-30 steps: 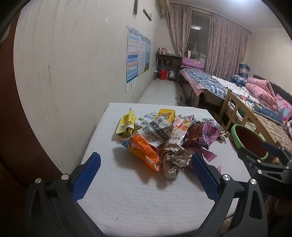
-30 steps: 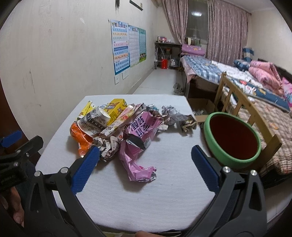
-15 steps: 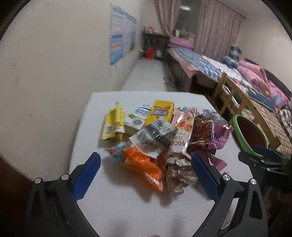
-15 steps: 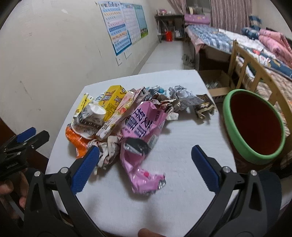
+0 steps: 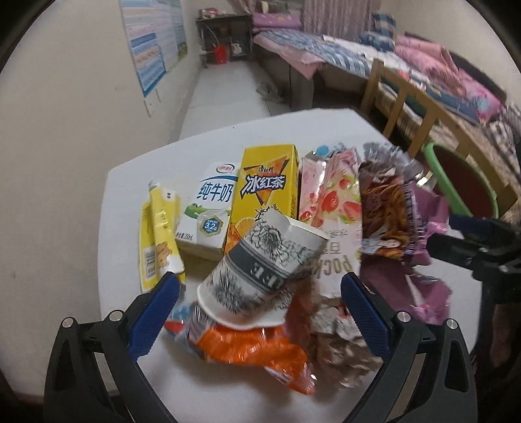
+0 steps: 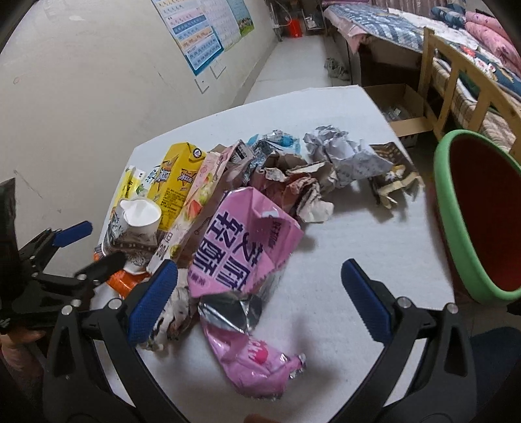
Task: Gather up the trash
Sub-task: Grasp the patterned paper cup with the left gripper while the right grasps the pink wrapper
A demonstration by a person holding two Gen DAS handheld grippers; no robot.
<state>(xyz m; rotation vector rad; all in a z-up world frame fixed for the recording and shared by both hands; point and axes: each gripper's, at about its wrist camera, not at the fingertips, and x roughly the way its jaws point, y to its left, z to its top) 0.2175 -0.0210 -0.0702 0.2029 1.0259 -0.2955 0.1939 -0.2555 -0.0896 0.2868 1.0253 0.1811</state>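
A pile of trash lies on a white table (image 6: pixel 374 247). In the left wrist view my left gripper (image 5: pixel 260 289) is open, its blue pads either side of a crushed paper cup (image 5: pixel 260 270) lying on an orange wrapper (image 5: pixel 250 348). Behind are a yellow tea carton (image 5: pixel 267 185), a milk carton (image 5: pixel 211 211) and a strawberry wrapper (image 5: pixel 329 201). In the right wrist view my right gripper (image 6: pixel 260 286) is open over a big pink bag (image 6: pixel 244 247). A green-rimmed red bin (image 6: pixel 478 208) stands at the table's right edge.
Crumpled paper (image 6: pixel 342 156) and a torn dark box (image 6: pixel 394 172) lie toward the bin. A wall with posters (image 6: pixel 205 29) runs along the left. A wooden bed frame (image 6: pixel 456 75) and a cardboard box (image 6: pixel 397 107) stand behind the table.
Both grippers have moved forward and down toward the pile. The left now straddles the paper cup, the right hangs over the pink bag. Both stay open.
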